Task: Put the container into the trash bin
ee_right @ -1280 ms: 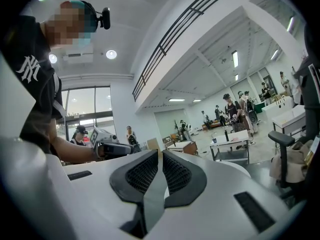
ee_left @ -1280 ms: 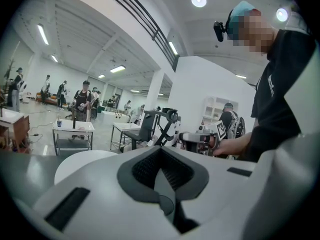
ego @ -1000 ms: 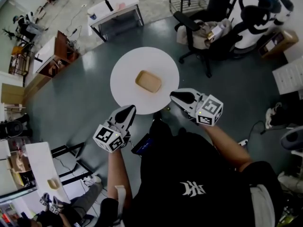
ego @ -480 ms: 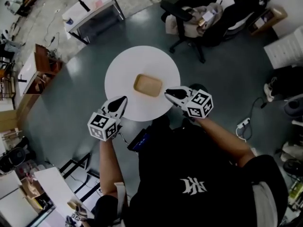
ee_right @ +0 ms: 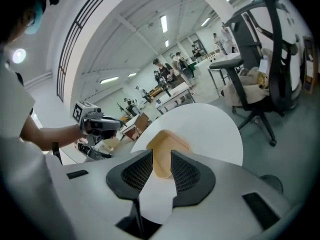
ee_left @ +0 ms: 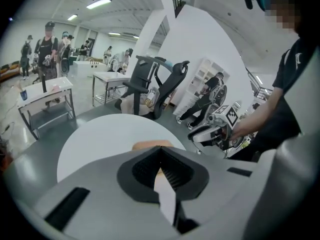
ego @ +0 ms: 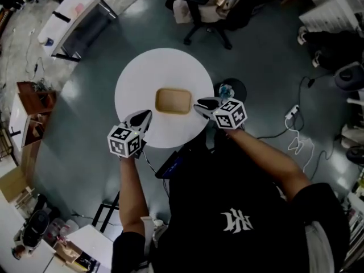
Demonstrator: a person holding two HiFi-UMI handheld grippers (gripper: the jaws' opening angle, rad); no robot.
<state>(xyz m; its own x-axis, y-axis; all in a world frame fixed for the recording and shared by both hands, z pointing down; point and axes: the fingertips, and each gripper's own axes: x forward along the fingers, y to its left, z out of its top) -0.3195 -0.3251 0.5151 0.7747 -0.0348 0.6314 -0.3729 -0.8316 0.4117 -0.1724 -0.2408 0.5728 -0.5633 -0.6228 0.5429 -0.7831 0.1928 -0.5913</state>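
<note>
A shallow tan container lies in the middle of the round white table. My left gripper hovers over the table's near left edge, jaws shut and empty. In the left gripper view the container peeks out just past the shut tips of the left gripper. My right gripper sits at the container's right end. Its jaws are opening, with nothing pressed between them. In the right gripper view the container lies just beyond the gap of the right gripper.
A dark round bin stands on the floor right of the table. An office chair is behind the table, and a white desk is at the far left. Cables trail on the floor at right.
Both grippers have come down and forward to the table's near edge. The right gripper's jaws have parted. The left gripper stays shut.
</note>
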